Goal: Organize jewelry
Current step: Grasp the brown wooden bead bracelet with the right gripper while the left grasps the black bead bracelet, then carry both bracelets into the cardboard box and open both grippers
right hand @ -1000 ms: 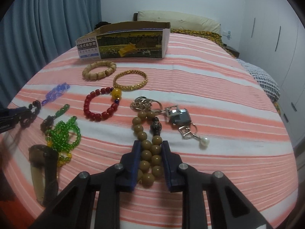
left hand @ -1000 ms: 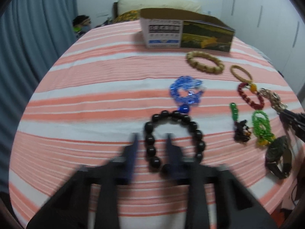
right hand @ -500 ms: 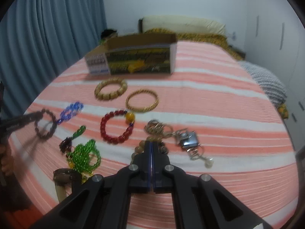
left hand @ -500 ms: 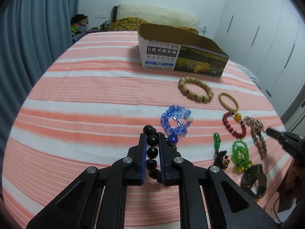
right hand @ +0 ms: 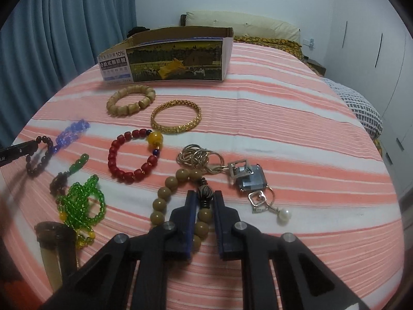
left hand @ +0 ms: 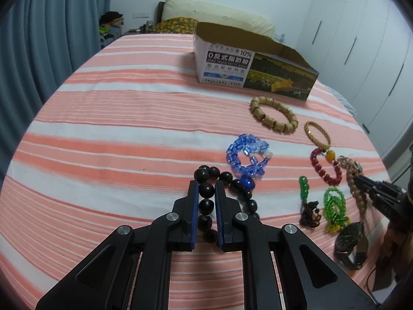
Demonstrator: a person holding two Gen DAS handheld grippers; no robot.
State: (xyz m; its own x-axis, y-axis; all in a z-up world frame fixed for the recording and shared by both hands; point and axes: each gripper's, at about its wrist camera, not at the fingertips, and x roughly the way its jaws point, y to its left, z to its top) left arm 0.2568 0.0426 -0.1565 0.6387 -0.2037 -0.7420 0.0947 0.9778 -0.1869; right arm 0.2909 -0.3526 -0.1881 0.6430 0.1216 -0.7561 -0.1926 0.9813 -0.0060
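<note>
My left gripper (left hand: 206, 188) is shut on a black bead bracelet (left hand: 206, 205); several beads sit between its jaws and the rest hangs to the right over the striped bedspread. My right gripper (right hand: 204, 197) is shut on a tan bead string (right hand: 165, 193) near its dark striped bead. An open cardboard box (left hand: 254, 62) stands at the far side, also in the right wrist view (right hand: 170, 56). The left gripper shows at the left edge of the right wrist view (right hand: 19, 151).
On the bed lie a wooden bracelet (right hand: 130, 99), a gold bangle (right hand: 176, 118), a red bead bracelet (right hand: 134, 156), a blue crystal bracelet (left hand: 246, 156), green beads (right hand: 81, 205), a green-and-dark charm (right hand: 67, 174), a keychain with a square stone (right hand: 245, 177) and a watch (left hand: 351, 242).
Both grippers closed on their bead strings, the left on the black bracelet and the right on the tan beads, and the views rose from the bed. The black bracelet now hangs lifted.
</note>
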